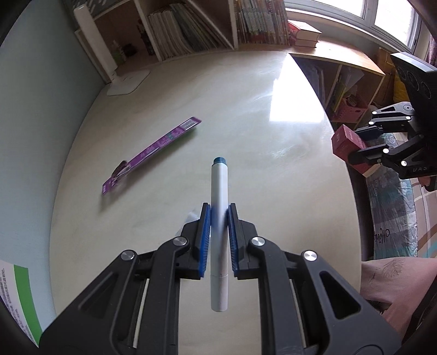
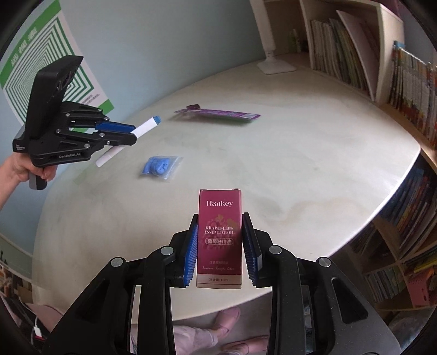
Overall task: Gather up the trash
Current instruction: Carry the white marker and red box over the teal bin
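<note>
Holding a white marker (image 1: 219, 218) with a blue cap tight in my left gripper (image 1: 219, 218), I have my right gripper (image 2: 220, 237) clamped on a maroon Hankey essential oil box (image 2: 220, 237). On the round table (image 2: 300, 169), a purple package (image 2: 218, 113) lies at twelve o'clock and a bagged blue lump (image 2: 158, 167) at ten o'clock.

Bright window (image 1: 382, 16) daylight, tabletop (image 1: 295, 90) glare, fisheye-warped, dark-vignetted edges.

Left gripper (image 1: 219, 215) clamps white marker (image 1: 219, 191) above table (image 1: 245, 123); purple wrapper (image 1: 153, 150) lies apart; right gripper (image 1: 363, 144) grips red box (image 1: 344, 142).
</note>
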{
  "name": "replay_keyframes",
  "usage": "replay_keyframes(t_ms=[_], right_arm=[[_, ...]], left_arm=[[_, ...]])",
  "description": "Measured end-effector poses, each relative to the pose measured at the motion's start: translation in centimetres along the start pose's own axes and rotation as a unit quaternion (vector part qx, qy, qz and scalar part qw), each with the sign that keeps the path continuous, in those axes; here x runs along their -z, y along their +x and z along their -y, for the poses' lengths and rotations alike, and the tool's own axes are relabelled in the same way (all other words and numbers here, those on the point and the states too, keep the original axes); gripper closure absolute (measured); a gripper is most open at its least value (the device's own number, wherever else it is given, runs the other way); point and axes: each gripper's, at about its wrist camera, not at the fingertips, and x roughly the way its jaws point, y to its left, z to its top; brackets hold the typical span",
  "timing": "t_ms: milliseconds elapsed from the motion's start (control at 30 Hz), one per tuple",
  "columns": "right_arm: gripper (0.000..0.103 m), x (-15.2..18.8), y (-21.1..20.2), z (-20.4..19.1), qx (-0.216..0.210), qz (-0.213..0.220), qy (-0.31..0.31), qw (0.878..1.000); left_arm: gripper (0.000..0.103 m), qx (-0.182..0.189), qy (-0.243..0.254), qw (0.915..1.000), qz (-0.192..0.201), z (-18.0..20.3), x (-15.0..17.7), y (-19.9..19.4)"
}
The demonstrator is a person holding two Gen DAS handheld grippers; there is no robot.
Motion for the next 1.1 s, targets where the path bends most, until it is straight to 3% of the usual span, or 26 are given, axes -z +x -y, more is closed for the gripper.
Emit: replay_keyframes(t_ms=[367,700,1100], right_arm=[[0.072,6.7,-8.8,9.1,0.055,0.037,0.073,0.995],[0.072,15.2,-15.8,15.7,0.109,0.047,0.161,0.980],[0.072,22.5,-18.9,19.7,0.131,0.048,0.241,0.960]], left_arm=[[0.092,0.052,0.093,0.9939,0.027,12.9,-7.4,1.0],[0.092,0.125,0.189,0.9737,0.028,25.1,-12.1,3.6],[0.092,0.186,0.247,0.9510,-0.010,35.6,-13.9,8.0]])
